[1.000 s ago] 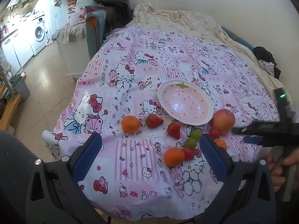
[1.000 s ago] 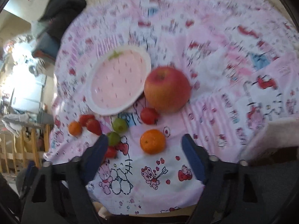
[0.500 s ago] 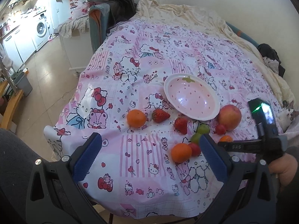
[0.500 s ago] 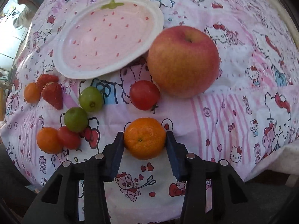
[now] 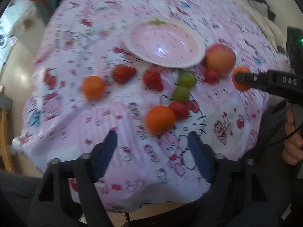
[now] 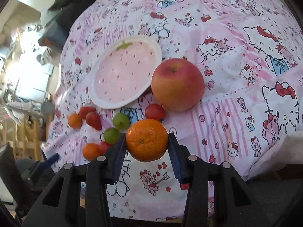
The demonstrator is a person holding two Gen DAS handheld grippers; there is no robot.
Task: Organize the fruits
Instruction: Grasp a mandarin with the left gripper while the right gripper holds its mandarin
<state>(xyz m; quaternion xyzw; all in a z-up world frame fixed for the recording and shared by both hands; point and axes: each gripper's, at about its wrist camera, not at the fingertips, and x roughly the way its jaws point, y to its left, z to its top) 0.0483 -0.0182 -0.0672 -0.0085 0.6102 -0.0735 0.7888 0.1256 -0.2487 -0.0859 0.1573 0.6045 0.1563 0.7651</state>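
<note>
- a home is shown: a bed is covered by a pink cartoon-cat sheet (image 6: 236, 43).
- dark clothes (image 6: 75, 5) are piled at the bed's far end.
- a tiled floor (image 5: 17, 75) is seen beside the bed.

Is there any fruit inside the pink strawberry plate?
No. The plate holds no fruit; its whole pink inside shows. The apple sits beside its rim, and the right gripper holds a tangerine in front.
</note>
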